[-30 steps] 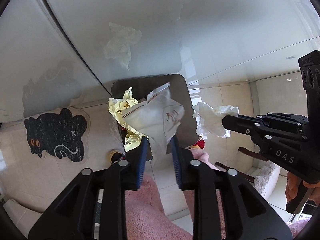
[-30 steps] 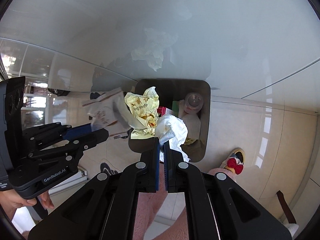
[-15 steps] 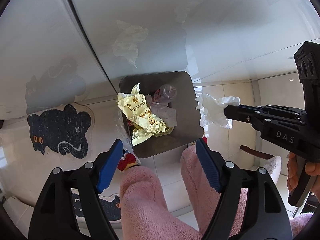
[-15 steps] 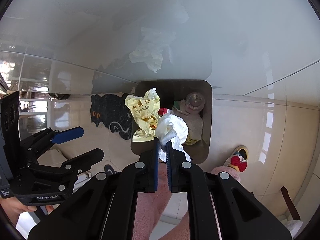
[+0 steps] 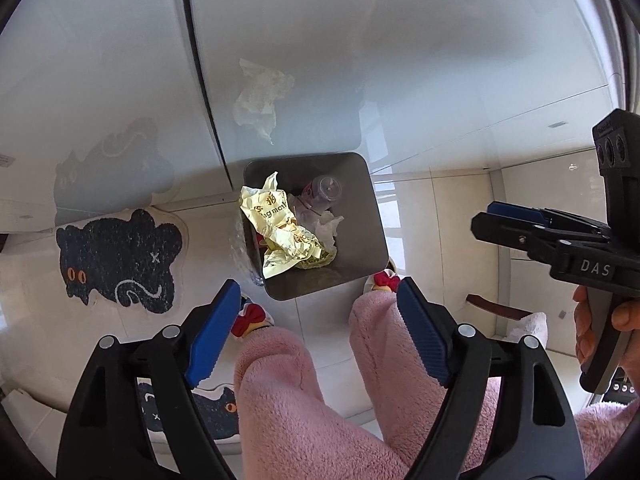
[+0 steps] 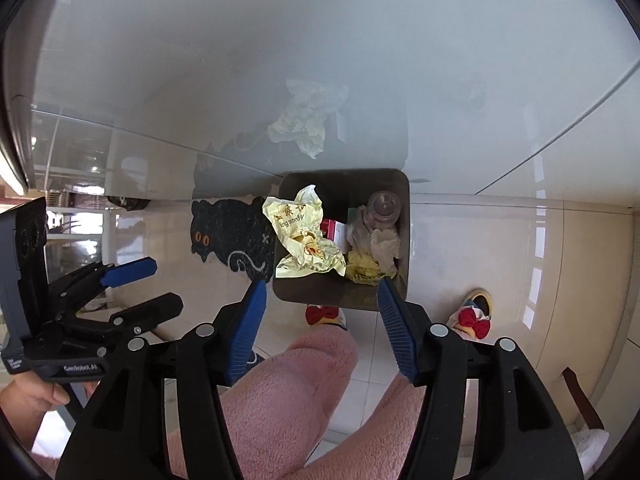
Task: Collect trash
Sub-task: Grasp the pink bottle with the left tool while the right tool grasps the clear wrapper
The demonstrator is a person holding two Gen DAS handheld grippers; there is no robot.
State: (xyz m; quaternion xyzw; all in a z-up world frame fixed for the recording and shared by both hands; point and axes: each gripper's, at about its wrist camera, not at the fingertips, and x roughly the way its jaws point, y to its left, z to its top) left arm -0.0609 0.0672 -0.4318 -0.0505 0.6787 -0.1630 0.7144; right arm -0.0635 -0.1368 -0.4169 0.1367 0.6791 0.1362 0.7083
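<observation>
A grey square trash bin [image 5: 372, 240] [image 6: 404, 248] stands on the tiled floor below a glass table. It holds a crumpled yellow wrapper [image 5: 280, 236] [image 6: 304, 240], white tissue [image 5: 328, 228] [image 6: 384, 244] and a clear plastic bottle [image 5: 324, 192] [image 6: 382, 208]. My left gripper [image 5: 316, 332] [image 6: 140, 284] is open and empty above the bin. My right gripper [image 6: 320, 320] [image 5: 492, 220] is open and empty too. A crumpled tissue [image 5: 260, 100] [image 6: 308, 120] lies on the glass table.
The glass table top [image 5: 440, 60] [image 6: 480, 60] fills the upper views. A black cat floor mat [image 5: 116, 256] [image 6: 232, 236] lies left of the bin. Pink-clad legs [image 5: 304, 392] [image 6: 304, 392] and slippers with red bows [image 6: 472, 316] stand in front of the bin.
My left gripper opened and dropped a white wrapper into the bin. My right gripper then opened and its white tissue fell into the bin. Both grippers rose.
</observation>
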